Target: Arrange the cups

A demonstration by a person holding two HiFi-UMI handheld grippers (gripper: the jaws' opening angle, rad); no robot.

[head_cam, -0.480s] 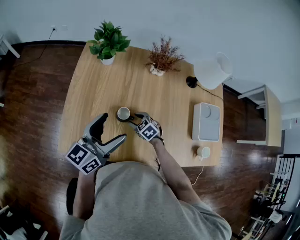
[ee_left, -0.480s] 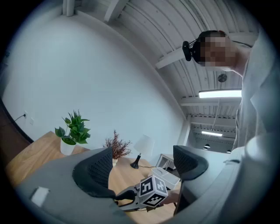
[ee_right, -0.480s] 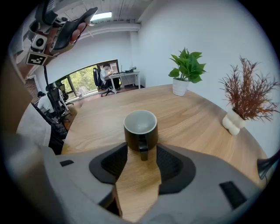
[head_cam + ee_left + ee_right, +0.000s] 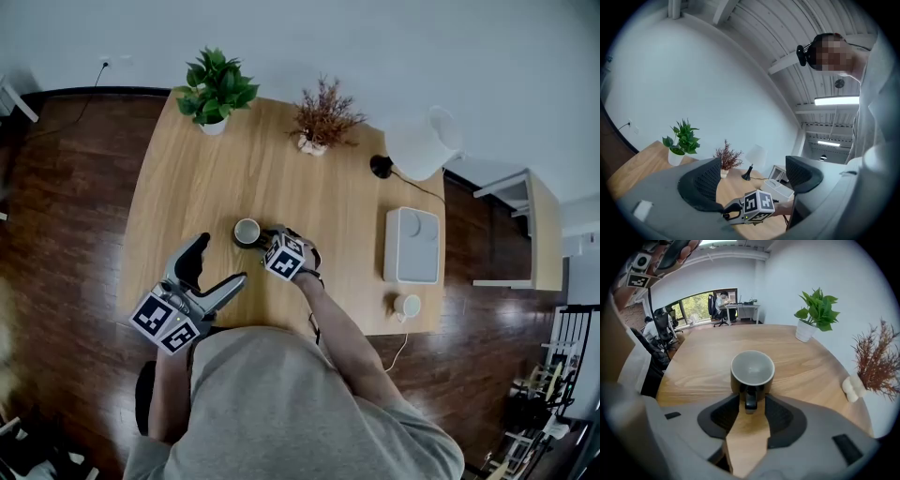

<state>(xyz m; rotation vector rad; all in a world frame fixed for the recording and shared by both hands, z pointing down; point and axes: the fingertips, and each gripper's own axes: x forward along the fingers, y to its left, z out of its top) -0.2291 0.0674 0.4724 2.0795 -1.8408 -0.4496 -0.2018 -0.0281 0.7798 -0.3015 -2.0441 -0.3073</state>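
Observation:
A dark cup [image 4: 247,231] with a pale inside stands upright near the middle of the wooden table [image 4: 187,178]. My right gripper [image 4: 264,240] points down at it from the right. In the right gripper view the cup [image 4: 752,367] has its handle [image 4: 750,399] between the open jaws of the right gripper [image 4: 751,405], and the pads stay clear of it on both sides. My left gripper [image 4: 223,259] hovers open and empty near the table's front edge; the left gripper [image 4: 754,176] looks level across the table. A small white cup [image 4: 407,305] sits at the front right.
A green potted plant [image 4: 215,89] and a dried-twig plant [image 4: 322,117] stand along the far edge. A white lamp [image 4: 424,142] and a white box [image 4: 412,245] occupy the right side. A cable [image 4: 398,347] hangs off the front edge by the white cup.
My right gripper has edged a little closer to the dark cup. The cup has stayed put, and the left gripper has barely shifted.

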